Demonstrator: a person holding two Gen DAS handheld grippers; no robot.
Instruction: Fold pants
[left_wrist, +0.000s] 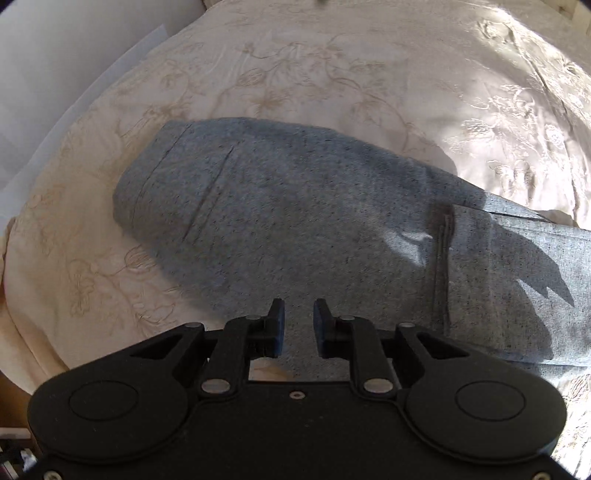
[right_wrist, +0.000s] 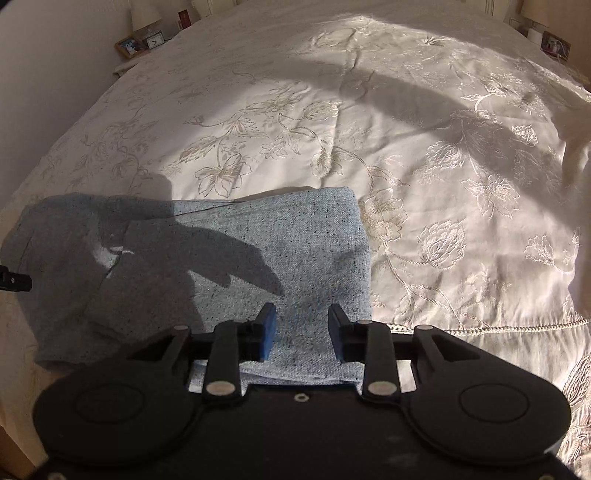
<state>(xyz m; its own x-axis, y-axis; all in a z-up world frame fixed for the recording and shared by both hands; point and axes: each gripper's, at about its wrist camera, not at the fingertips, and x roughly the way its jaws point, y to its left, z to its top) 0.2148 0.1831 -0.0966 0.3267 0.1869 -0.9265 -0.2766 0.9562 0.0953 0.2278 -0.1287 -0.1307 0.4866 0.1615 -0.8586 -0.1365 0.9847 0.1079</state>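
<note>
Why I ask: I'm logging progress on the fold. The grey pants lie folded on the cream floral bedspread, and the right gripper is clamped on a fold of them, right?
Not quite. The grey pants do lie folded on the cream floral bedspread, but the right gripper is not clamped on them: the right wrist view shows its jaws open above the cloth, nothing between them.

A home bedroom. A wide bed (right_wrist: 424, 122) lies under a cream bedspread (right_wrist: 258, 110) embroidered with flowers. At its far corner a nightstand (right_wrist: 127, 61) carries framed photos (right_wrist: 129, 46), a small clock (right_wrist: 155, 40) and a lamp (right_wrist: 146, 14).
</note>
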